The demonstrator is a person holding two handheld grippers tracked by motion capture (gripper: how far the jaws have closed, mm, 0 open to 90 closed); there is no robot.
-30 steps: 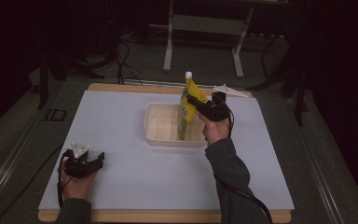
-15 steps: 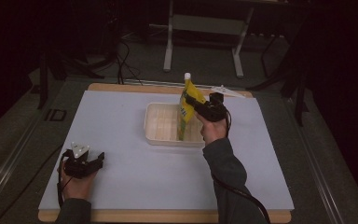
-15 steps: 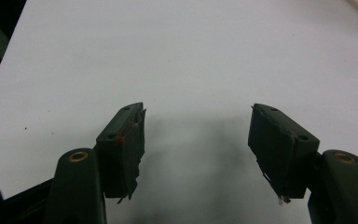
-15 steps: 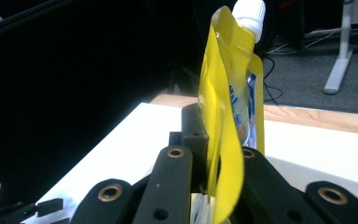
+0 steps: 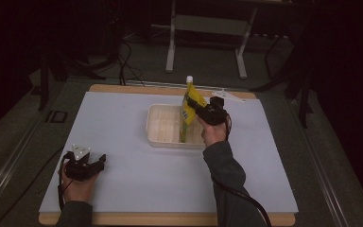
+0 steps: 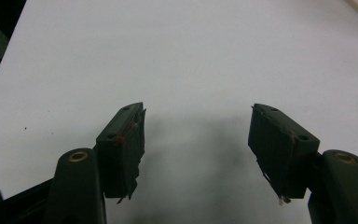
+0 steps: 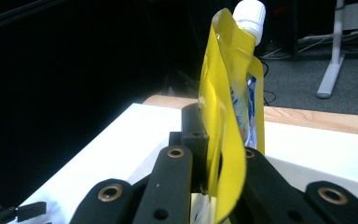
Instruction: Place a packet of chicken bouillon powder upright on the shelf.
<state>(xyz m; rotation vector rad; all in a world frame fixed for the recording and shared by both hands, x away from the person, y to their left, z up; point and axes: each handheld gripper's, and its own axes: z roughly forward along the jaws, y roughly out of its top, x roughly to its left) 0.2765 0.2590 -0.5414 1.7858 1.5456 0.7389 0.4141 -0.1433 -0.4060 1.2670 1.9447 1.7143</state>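
pouch (image 5: pixel 189 106) of yellow foil with a white cap stands upright in the right claw (image 5: pixel 199 110), clamped by its flat sides so it hangs over the right end of the white tray (image 5: pixel 163 124) near the bench's (image 5: pixel 123 118) far edge, likely for lowering in. left claw (image 5: pixel 94 164) rests spread and empty by the near left corner, out of the way.

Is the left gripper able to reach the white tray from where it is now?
Probably yes. The left gripper rests open near the table's front edge, and bare white mat lies between it and the white tray. The right gripper holds the yellow pouch over the tray's far side.
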